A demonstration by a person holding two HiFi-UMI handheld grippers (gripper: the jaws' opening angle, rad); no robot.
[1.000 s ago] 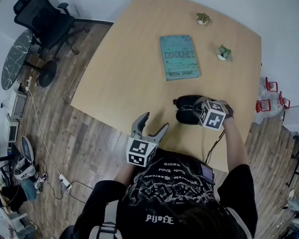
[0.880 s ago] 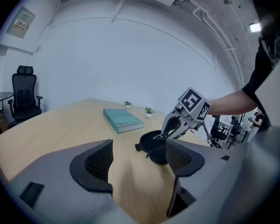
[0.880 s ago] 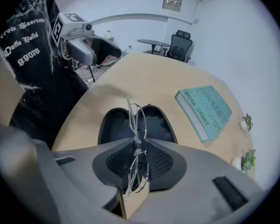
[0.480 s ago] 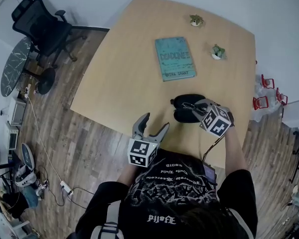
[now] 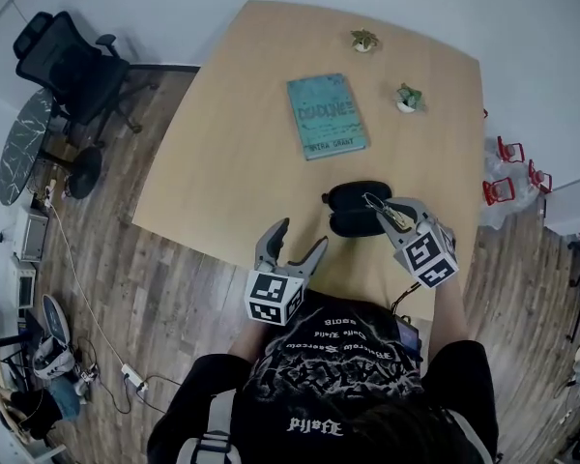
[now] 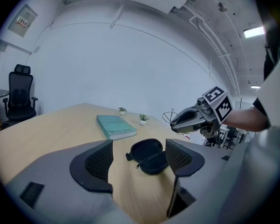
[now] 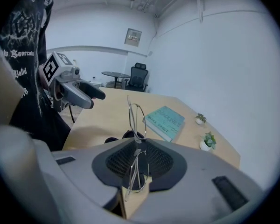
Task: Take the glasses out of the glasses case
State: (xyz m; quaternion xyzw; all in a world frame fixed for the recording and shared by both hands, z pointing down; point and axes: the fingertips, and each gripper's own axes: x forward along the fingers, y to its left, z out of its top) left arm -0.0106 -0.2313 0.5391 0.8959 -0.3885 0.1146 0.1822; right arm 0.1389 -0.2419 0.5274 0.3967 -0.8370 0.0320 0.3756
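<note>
- Two tongs are in view. The right tongs (image 7: 137, 160) have their jaws nearly together, pinching the thin wire frame of the glasses (image 7: 136, 118) between the ribbed pads.
- One rim stands upright past the jaw tips; the rest of the frame runs down between the pads.
- The glasses are out of the glasses case (image 5: 351, 211) and hang in the air just beside its right edge, touching neither it nor the counter (image 5: 232, 162).
- The case lies open on the counter, its hinged lid thrown back and its dark hollow showing nothing inside.
- The left tongs (image 5: 290, 245) hover on the near-left side of the case, apart from it. Their jaws are spread wide and hold nothing; the case only shows beyond the gap.
- Handling, as a judgement: the frame looks very light, thin and springy, so little force will carry it, while a hard squeeze could bend the wire or stress a lens.
- Smooth metal may twist or slide on the pads. A hold near the bridge or a hinge corner, where the frame is stiffest, seems safer than one on a lens or a temple's free end.
- Beyond the case, well apart from it, lie a teal book (image 5: 327, 116) and two small potted plants (image 5: 406, 97).
</note>
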